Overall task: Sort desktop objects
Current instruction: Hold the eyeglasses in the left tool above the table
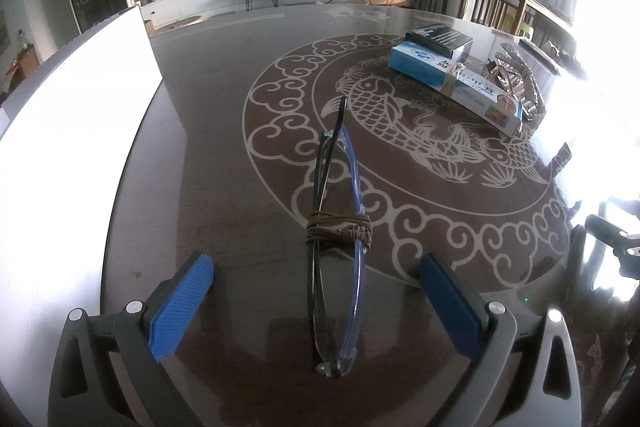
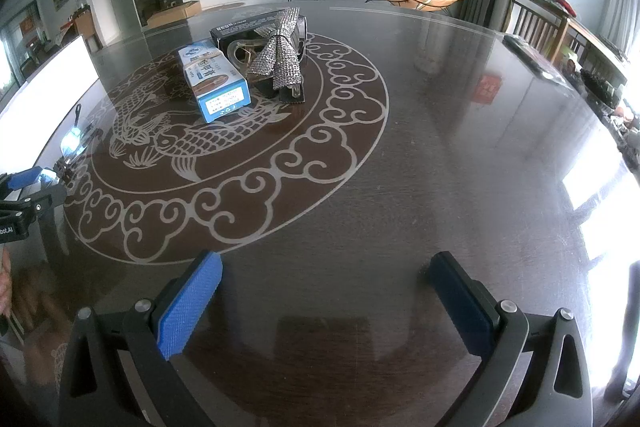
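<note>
Left gripper (image 1: 316, 291): tilted down, jaws wide, folded glasses (image 1: 338, 247) lying untouched between them | Right gripper (image 2: 326, 291): tilted down, wide open, empty, boxes (image 2: 218, 83) far ahead-left.

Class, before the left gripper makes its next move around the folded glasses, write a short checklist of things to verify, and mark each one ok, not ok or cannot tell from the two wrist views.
1. Left gripper open: ok, pads stand wide apart.
2. Glasses free of the pads: ok, they lie between the fingers, touching neither.
3. Brown cord wrapped round the glasses: ok.
4. Right gripper empty: ok, open over bare table.
5. Blue box, black box and sparkly hair clip clear of both grippers: ok, grouped farther off.
6. Where the glasses belong: cannot tell.
</note>
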